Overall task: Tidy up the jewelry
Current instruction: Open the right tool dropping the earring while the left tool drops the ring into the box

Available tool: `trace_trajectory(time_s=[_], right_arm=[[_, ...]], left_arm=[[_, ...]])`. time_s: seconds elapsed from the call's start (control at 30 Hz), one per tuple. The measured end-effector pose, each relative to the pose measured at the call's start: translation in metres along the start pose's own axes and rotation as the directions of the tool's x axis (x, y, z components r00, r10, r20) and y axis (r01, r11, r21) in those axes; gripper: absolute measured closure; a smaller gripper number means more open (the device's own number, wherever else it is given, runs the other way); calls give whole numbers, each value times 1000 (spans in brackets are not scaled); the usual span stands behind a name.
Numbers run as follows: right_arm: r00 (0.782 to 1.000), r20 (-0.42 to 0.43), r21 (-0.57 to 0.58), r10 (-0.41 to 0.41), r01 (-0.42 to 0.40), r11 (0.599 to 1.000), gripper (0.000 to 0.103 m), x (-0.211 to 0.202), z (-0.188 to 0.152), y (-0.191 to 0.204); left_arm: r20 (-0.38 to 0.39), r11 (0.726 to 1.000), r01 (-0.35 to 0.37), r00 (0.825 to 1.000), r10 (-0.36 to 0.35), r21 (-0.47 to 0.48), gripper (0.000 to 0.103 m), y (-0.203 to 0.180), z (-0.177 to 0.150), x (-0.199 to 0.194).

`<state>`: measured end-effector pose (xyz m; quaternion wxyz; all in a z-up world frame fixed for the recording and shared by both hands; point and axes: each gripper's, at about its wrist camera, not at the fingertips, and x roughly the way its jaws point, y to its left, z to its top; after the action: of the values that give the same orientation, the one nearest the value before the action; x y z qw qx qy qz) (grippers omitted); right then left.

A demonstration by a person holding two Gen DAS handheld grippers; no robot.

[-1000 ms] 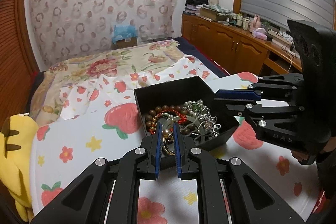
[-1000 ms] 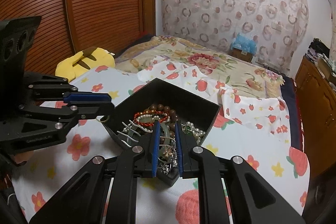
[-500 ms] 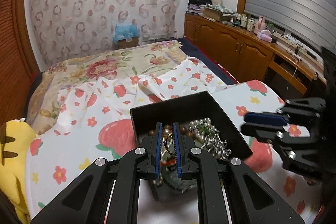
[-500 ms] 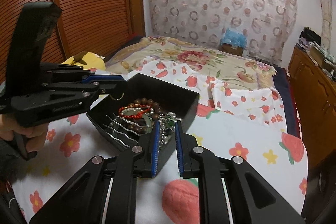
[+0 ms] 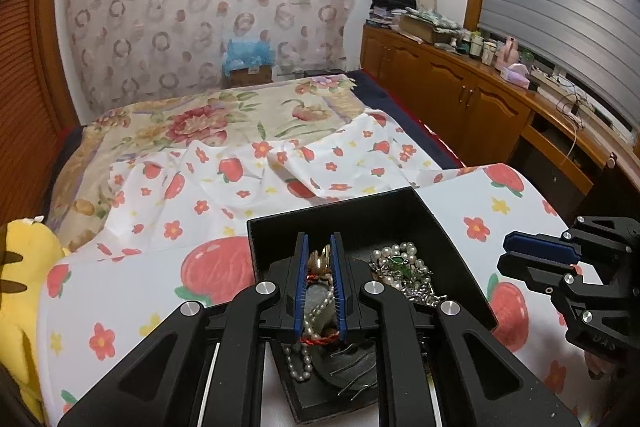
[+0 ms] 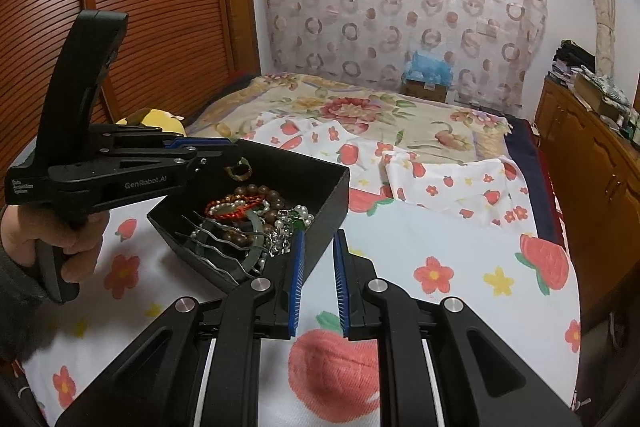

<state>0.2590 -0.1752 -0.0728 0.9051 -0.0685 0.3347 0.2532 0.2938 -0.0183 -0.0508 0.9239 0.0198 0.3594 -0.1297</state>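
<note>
A black open box (image 5: pixel 340 223) (image 6: pixel 332 203) sits on the strawberry-print cloth. It holds a pearl cluster with a green stone (image 5: pixel 400 267), a red cord bracelet (image 6: pixel 236 207), brown beads (image 6: pixel 256 193) and wavy hairpins (image 6: pixel 208 235). My left gripper (image 5: pixel 319 239) (image 6: pixel 232 151) hovers over the box with a gold ring (image 5: pixel 320 259) (image 6: pixel 239 171) pinched between its pads; its jaws are opening slightly. My right gripper (image 6: pixel 319 239) (image 5: pixel 506 251) is just off the box's right side, its jaws narrowly parted with nothing between them.
A person's hand (image 6: pixel 76 239) grips the left gripper's handle. A yellow plush toy (image 5: pixel 20 267) lies at the left. A floral quilt (image 5: pixel 200 119) covers the bed behind. Wooden cabinets (image 5: pixel 480 99) with clutter line the right wall, and a slatted wooden door (image 6: pixel 140 7) stands at the left.
My left gripper has moved in over the box, still with the ring between its pads. My right gripper has drawn back from over the box to its right side.
</note>
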Motion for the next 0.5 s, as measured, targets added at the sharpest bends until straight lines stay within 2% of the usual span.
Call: trace_trajectory(time_s=[0.1,0.17,0.3,0.33,0.47,0.5], right_arm=[[1000,2,3,-3,3,1000,86,0,1,0],[1000,5,8,-7,7,1000,86,-1,0,-1],[1000,13,15,-17,17,1000,86,-6,-2,1],[1000,16,17,-20,19,1000,86,-7,-3,3],[999,22,25,-26,25,999,86,-18,-7,9],[999,27,32,-29,28,999,78,-22,-8,11]], left_arm=[[11,1000,-9,1000,9,-6,80,1,-3,-6],[19,1000,-19,1000,19,-9,67,1,-4,-11],[34,999,-32,999,32,-27,50,2,-14,-28],[37,999,-37,999,38,-30,42,2,-16,-32],[57,997,-71,996,73,-39,21,-1,-28,-52],[64,996,-85,994,87,-38,19,-2,-32,-59]])
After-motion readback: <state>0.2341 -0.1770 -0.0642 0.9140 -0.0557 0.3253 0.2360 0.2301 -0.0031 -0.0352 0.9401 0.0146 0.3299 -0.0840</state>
